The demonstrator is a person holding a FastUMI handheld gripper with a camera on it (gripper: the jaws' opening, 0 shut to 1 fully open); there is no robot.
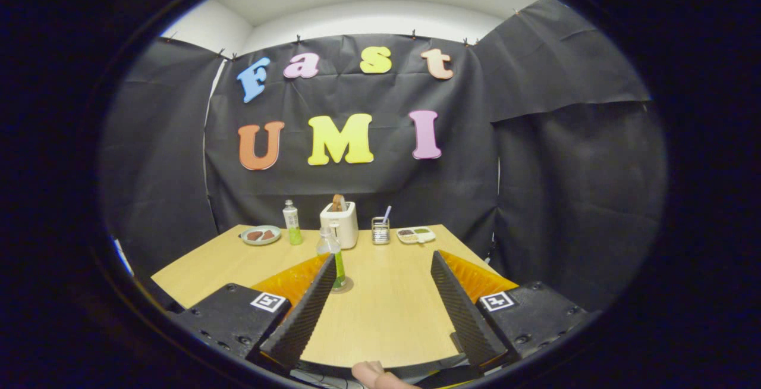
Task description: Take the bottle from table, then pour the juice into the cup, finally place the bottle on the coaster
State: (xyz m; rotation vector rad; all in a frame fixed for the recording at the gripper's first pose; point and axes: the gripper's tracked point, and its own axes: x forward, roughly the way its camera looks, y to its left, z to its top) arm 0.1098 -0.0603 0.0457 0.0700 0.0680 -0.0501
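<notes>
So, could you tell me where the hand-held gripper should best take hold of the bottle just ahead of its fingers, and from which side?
Grip the bottle around its straight green-filled body, below the narrowing clear shoulder. It stands upright on a round coaster-like disc, so a level approach straight ahead looks best. The hand-held gripper is open, but the bottle sits by one finger's tip, so shift sideways to centre it first.
</notes>
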